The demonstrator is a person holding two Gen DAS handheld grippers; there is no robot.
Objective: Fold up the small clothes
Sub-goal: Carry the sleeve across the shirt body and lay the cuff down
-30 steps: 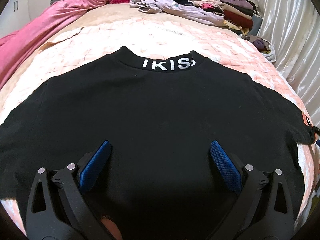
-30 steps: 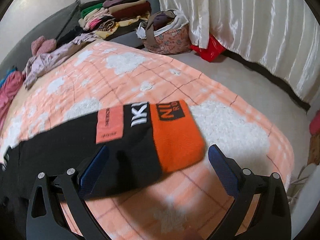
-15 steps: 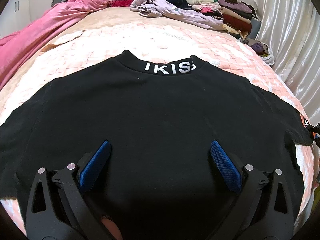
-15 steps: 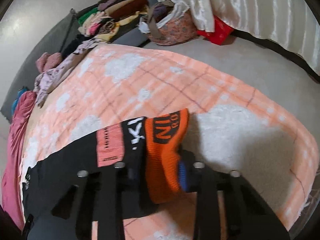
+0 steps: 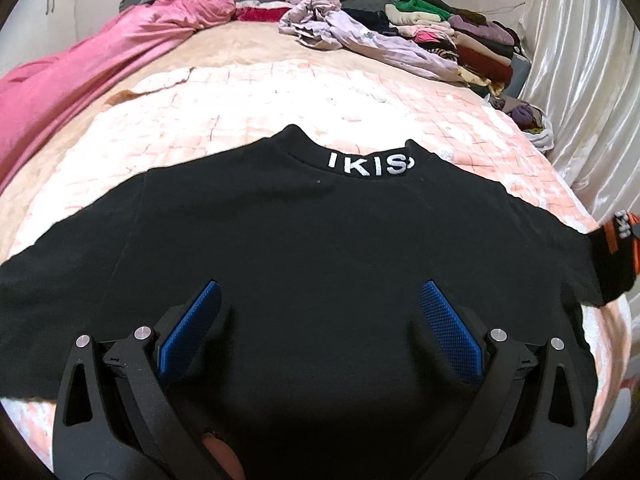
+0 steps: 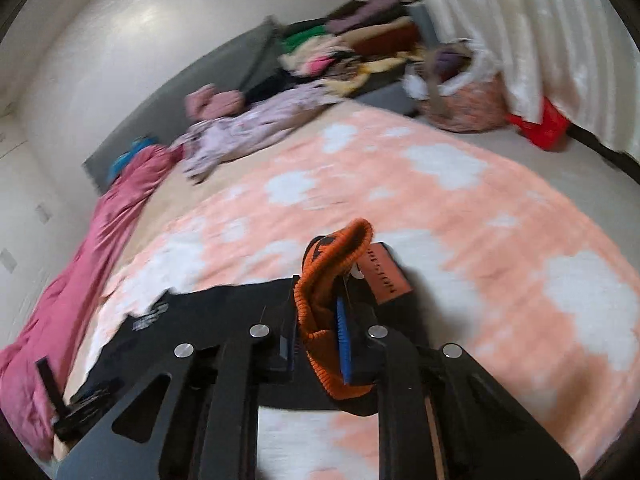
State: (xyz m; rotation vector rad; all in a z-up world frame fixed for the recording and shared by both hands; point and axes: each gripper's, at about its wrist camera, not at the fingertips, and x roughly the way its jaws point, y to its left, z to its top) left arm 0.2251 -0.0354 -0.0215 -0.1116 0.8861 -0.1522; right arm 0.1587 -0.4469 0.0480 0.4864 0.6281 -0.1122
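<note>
Black top (image 5: 312,248) lies flat on bed (image 5: 240,92), collar at 12 o'clock, long axis 9 to 3. Right claw (image 6: 316,340) closing on orange cuff (image 6: 320,300) at 3 o'clock. Left claw (image 5: 316,328) wide open, empty, above hem; fold runs toward 9 o'clock.

My left gripper (image 5: 316,320) hangs tilted downward over the black shirt (image 5: 300,240), jaws spread wide, both blue pads (image 5: 190,328) clear of the fabric with nothing between them. A fingertip (image 5: 222,454) shows at the bottom edge under the gripper's frame. My right gripper (image 6: 318,334) points shallowly downward, jaws closing, pads pinching the orange cuff (image 6: 324,300), which bunches up between them
</note>
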